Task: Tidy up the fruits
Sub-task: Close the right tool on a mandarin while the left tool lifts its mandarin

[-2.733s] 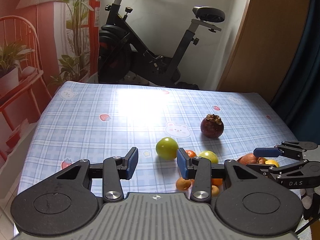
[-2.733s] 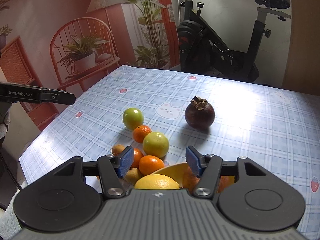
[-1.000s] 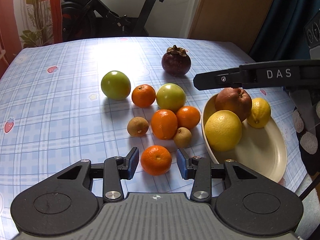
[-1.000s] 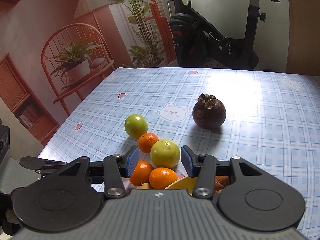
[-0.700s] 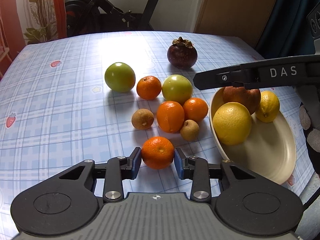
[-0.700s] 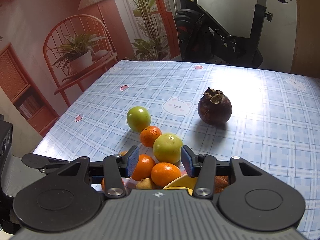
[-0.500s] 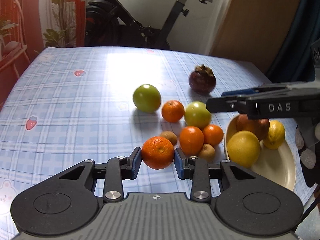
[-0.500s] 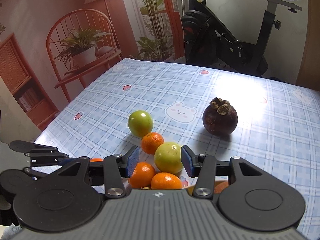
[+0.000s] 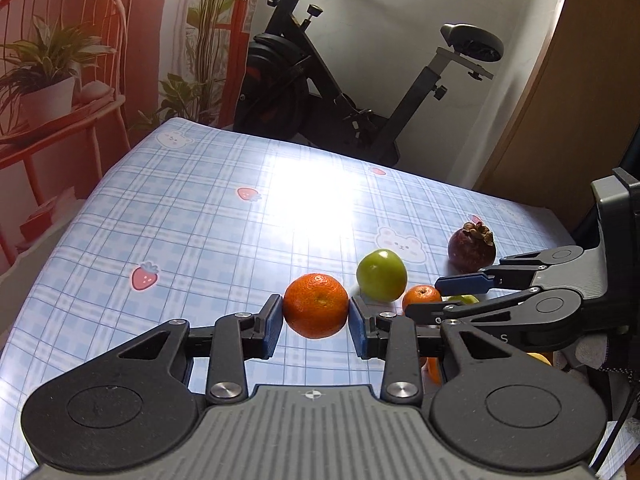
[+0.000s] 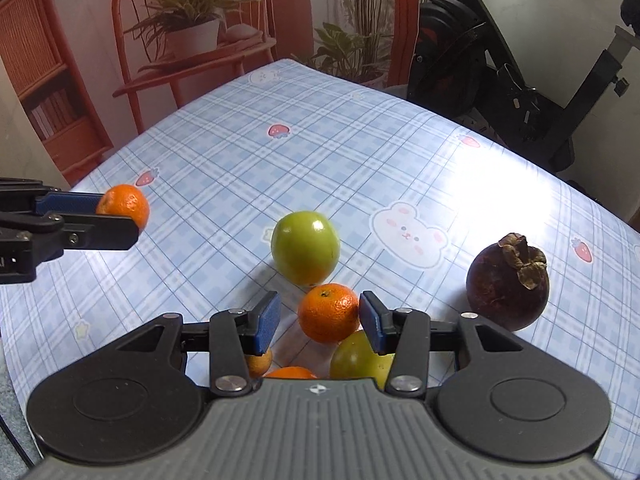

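A red chair (image 9: 60, 60) with potted plants stands left of my plaid-clothed table (image 9: 200, 220), an exercise bike (image 9: 340, 92) behind. My left gripper (image 9: 316, 318) clamps a mandarin (image 9: 316, 306) above the cloth; my right gripper (image 10: 319, 320), closing, straddles a tangerine (image 10: 329, 313) untouched.

Plaid table (image 10: 360, 152): green fruit (image 10: 305, 253), mangosteen (image 10: 507, 285).
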Demonstrator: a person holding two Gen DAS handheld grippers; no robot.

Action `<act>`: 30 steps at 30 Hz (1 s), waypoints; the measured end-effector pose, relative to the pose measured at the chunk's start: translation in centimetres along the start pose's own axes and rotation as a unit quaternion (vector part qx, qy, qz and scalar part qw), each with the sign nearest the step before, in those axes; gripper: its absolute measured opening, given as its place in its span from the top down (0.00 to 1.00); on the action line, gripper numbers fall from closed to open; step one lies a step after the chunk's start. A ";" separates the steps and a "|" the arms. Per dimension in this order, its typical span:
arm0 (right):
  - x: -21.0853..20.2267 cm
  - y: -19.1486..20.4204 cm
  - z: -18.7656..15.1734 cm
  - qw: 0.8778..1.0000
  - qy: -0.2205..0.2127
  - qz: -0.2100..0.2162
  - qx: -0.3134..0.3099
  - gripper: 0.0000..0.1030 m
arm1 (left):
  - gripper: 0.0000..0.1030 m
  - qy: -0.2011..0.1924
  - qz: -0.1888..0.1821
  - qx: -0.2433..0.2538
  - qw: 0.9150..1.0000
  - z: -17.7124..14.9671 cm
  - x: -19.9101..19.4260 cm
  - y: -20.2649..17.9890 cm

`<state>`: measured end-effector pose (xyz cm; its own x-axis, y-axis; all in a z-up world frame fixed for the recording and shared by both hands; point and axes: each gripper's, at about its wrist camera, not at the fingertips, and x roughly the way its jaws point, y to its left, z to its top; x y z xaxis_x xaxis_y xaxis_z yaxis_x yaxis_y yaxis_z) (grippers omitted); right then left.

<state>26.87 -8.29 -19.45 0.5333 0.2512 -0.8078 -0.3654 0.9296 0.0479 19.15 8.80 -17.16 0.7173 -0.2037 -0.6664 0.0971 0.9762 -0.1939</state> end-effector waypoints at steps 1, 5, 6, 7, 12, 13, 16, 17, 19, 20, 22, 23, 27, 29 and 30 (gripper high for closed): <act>0.2 -0.1 0.1 1.000 0.002 -0.002 -0.001 0.54 | 0.64 0.001 -0.001 -0.002 1.000 -0.1 0.1 0.1; 0.7 -0.1 0.3 1.000 0.014 -0.011 -0.013 0.54 | 0.64 0.007 -0.005 -0.005 1.000 -0.2 0.6 0.3; 0.9 0.0 0.4 1.000 0.017 -0.014 -0.015 0.56 | 0.64 0.008 -0.006 -0.004 1.000 -0.3 0.7 0.2; 0.9 0.0 0.4 1.000 0.018 -0.015 -0.015 0.58 | 0.64 0.009 -0.008 -0.004 1.000 -0.4 0.7 0.2; 0.9 0.1 0.4 1.000 0.016 -0.017 -0.020 0.61 | 0.64 0.012 -0.013 -0.005 1.000 -0.5 0.7 0.2; 0.8 0.2 0.3 1.000 0.015 -0.016 -0.021 0.61 | 0.64 0.012 -0.014 -0.005 1.000 -0.5 0.8 0.1; 0.1 0.2 0.2 1.000 0.004 -0.014 -0.014 0.62 | 0.64 0.013 -0.016 -0.004 1.000 -0.4 0.5 0.0; -0.3 0.2 0.1 1.000 -0.002 -0.013 -0.012 0.62 | 0.64 0.012 -0.017 -0.003 1.000 -0.3 0.4 -0.1; -1.3 0.2 -0.1 1.000 -0.015 -0.011 -0.007 0.62 | 0.64 0.011 -0.021 -0.004 1.000 -0.3 0.1 -0.2; -1.8 0.1 -0.3 1.000 -0.022 -0.010 -0.003 0.62 | 0.64 0.011 -0.023 -0.003 1.000 -0.3 -0.1 -0.4; -3.2 -0.2 -0.8 0.999 -0.037 -0.010 0.007 0.62 | 0.64 0.010 -0.030 0.001 1.000 -0.2 -0.5 -0.9; -4.1 -0.4 -1.1 0.999 -0.047 -0.010 0.014 0.62 | 0.64 0.009 -0.034 0.005 0.999 -0.2 -0.7 -1.3; -7.6 -1.7 -3.4 0.996 -0.075 -0.012 0.040 0.62 | 0.64 0.009 -0.055 0.026 0.998 -0.5 -1.4 -3.6; -9.2 -2.5 -4.8 0.995 -0.083 -0.021 0.051 0.62 | 0.64 0.011 -0.066 0.041 0.997 -0.8 -1.5 -5.2; -10.0 -3.0 -5.6 0.994 -0.087 -0.025 0.058 0.62 | 0.64 0.012 -0.072 0.050 0.996 -0.9 -1.5 -6.1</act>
<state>18.37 -15.11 -14.80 0.6756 0.2377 -0.6979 -0.2497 0.9644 0.0867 16.86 3.11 -15.62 0.6739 -0.3432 -0.6543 0.2676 0.9388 -0.2168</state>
